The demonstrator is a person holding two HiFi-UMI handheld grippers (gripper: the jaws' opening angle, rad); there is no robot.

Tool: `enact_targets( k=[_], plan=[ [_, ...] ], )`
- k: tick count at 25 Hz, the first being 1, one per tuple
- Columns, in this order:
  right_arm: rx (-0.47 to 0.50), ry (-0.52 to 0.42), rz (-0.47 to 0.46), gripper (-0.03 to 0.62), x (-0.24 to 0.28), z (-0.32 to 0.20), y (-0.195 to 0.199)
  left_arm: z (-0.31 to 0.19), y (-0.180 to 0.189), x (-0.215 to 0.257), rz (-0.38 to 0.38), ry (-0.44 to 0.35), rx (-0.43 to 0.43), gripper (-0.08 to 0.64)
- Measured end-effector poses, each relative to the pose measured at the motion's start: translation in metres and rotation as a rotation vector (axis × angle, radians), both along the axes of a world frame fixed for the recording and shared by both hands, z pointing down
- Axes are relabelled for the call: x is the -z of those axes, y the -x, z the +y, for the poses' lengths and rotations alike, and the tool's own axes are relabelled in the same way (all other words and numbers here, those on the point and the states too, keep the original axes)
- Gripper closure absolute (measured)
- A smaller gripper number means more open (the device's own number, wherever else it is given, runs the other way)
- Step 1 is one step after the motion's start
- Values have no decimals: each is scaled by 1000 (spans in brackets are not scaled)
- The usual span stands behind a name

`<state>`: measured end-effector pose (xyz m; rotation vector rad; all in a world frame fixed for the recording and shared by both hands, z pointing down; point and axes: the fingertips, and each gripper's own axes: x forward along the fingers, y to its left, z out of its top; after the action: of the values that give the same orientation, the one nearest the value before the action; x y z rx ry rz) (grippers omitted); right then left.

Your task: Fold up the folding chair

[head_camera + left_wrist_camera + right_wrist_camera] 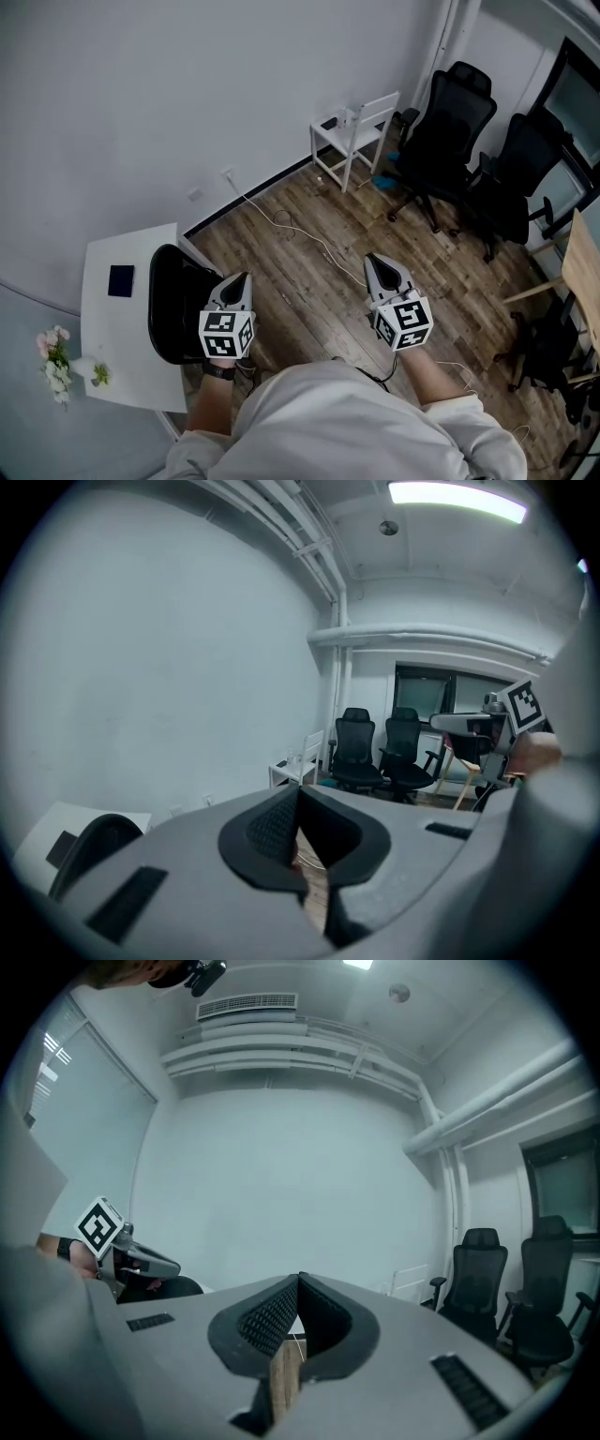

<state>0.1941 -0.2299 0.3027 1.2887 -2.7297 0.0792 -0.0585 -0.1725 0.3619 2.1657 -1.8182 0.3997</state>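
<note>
A white slatted chair [361, 131] stands open against the far wall, well beyond both grippers; it also shows small in the left gripper view [305, 757] and the right gripper view [410, 1283]. My left gripper [246, 276] hovers beside a black chair back [169, 305], its jaws shut with nothing between them [298, 787]. My right gripper [371, 257] hangs over the wooden floor, also shut and empty [299, 1279]. Both point toward the far wall, apart from the white chair.
A white table [112, 347] at the left carries a dark notebook [121, 280] and flowers [54, 361]. Two black office chairs [450, 131] [516, 178] stand at the back right. A white cable [309, 239] trails across the floor. A wooden tabletop edge [583, 272] is at the right.
</note>
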Motion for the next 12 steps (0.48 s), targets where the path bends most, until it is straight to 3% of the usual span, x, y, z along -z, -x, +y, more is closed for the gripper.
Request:
enact_targets(
  k=[12],
  plan=[
    [23,3,-25,577,-6,18,-7,27,-9,-4,-22,22,17,552]
  ],
)
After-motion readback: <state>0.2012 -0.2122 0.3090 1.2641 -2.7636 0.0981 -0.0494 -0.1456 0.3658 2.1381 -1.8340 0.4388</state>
